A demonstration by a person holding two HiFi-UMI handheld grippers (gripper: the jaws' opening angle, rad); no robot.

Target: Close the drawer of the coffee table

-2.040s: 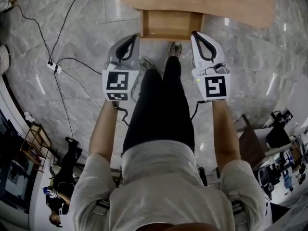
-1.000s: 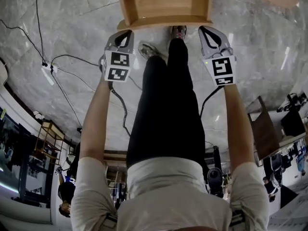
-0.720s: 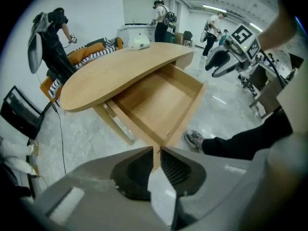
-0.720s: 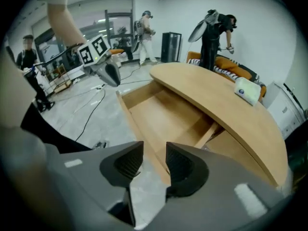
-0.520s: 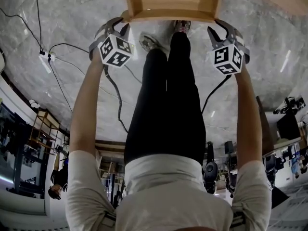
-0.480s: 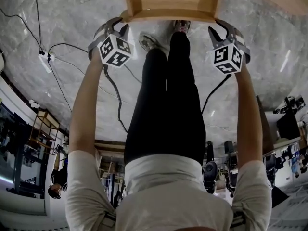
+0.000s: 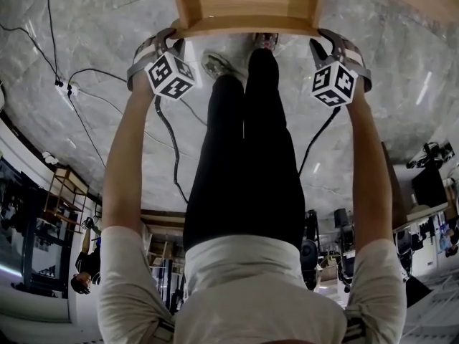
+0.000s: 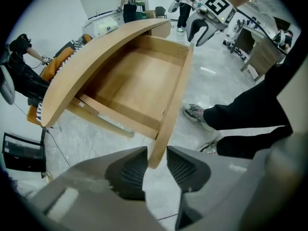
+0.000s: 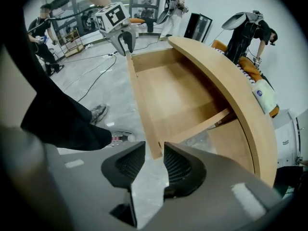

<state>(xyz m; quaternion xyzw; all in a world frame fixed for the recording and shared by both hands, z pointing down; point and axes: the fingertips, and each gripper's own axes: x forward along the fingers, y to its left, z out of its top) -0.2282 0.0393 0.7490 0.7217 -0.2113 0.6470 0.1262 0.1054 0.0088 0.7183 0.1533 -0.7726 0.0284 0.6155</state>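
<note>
The light wooden drawer (image 7: 247, 2) stands pulled out from under the curved table top (image 8: 96, 57), and it is empty. Its front panel (image 7: 247, 26) faces me. My left gripper (image 8: 156, 170) points down over the panel's left end (image 8: 175, 100), jaws opening, with the board's corner between the pads and slim gaps on both sides. My right gripper (image 9: 155, 165) straddles the right end (image 9: 142, 105), jaws closing around the board without a firm press that I can see. In the head view the left gripper (image 7: 171, 40) and right gripper (image 7: 328, 40) sit at the drawer's two front corners.
My legs and shoes (image 7: 247, 120) stand just in front of the drawer, between the two arms. Cables and a power strip (image 7: 63, 88) lie on the marble floor at left. Other people (image 9: 248, 30) and desks (image 8: 260, 52) are farther off in the room.
Both grippers have sunk toward the drawer's front corners and rolled, so their marker cubes now show a corner. The drawer front fills more of the head view's top.
</note>
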